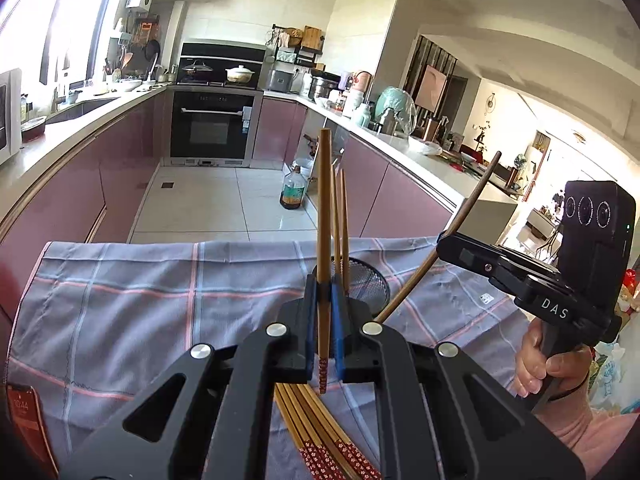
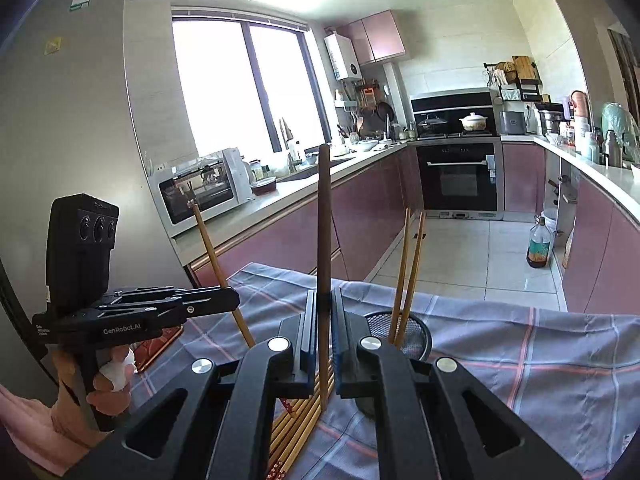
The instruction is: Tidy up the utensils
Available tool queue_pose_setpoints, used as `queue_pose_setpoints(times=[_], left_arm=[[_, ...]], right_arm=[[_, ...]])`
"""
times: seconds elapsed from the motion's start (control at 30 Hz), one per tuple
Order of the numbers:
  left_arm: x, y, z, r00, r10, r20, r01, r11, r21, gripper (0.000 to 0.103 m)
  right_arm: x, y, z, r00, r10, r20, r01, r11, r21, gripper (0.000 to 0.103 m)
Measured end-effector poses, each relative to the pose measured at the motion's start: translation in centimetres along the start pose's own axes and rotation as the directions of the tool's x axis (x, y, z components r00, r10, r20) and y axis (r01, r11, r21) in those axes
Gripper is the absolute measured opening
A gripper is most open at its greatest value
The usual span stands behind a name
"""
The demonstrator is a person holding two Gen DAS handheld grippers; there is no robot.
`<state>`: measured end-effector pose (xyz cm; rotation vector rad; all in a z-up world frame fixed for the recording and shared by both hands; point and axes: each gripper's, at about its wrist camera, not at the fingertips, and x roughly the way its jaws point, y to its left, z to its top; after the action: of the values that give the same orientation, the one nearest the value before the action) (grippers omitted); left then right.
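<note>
The left gripper (image 1: 324, 300) is clenched on a light chopstick (image 1: 323, 216), held upright above the cloth (image 1: 140, 300). The right gripper (image 2: 323, 320) is clenched on a dark chopstick (image 2: 323, 216), also upright; in the left wrist view that stick is seen tilted, near the holder (image 1: 370, 280). The two grippers are held near each other, with the holder between and beyond them.

The cloth's far edge is draped over the table end; beyond it an open tiled floor (image 1: 208, 200) is seen running between two counter runs to the oven (image 1: 212, 128). A bottle (image 1: 293, 190) is stood on the floor by the right cabinets.

The work surface is covered by a grey checked cloth. A bundle of chopsticks (image 1: 320, 428) is laid flat on it beneath the grippers, red patterned ends toward the camera. A phone (image 1: 24, 412) is laid at the left edge.

The holder, a dark mesh cup, is stood upright on the cloth. Two chopsticks (image 2: 408, 272) are stood in it, leaning slightly.
</note>
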<state>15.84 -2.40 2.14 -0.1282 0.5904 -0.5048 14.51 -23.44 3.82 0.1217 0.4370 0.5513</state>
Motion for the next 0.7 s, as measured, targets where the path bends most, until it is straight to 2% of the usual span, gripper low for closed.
queue_pose_setpoints(times=[0.27,0.37,0.57,0.7], left_arm=[[-0.5,-1.0,4.1,0.996,-0.043,0.074,0.043,0.999,0.004,0.008],[-0.3,-1.4,5.5,0.995,-0.039,0.094,0.039,0.999,0.009,0.008],[1.7,-2.1,7.3,0.996,-0.028,0.09,0.026,0.999,0.02,0.007],[3.8,-2.2,7.2,0.999,-0.02,0.043,0.019,0.999,0.033,0.007]], right_arm=[[-0.9,-1.3,2.4,0.999,-0.009,0.052,0.009,1.0,-0.007,0.005],[-1.1,-1.9,3.5,0.997,-0.024,0.075,0.024,1.0,-0.007,0.005],[-0.9,-2.9,4.5,0.994,-0.045,0.096,0.045,0.999,-0.002,0.005],[0.3,-3.9,4.3,0.995,-0.059,0.074,0.058,0.998,0.014,0.005]])
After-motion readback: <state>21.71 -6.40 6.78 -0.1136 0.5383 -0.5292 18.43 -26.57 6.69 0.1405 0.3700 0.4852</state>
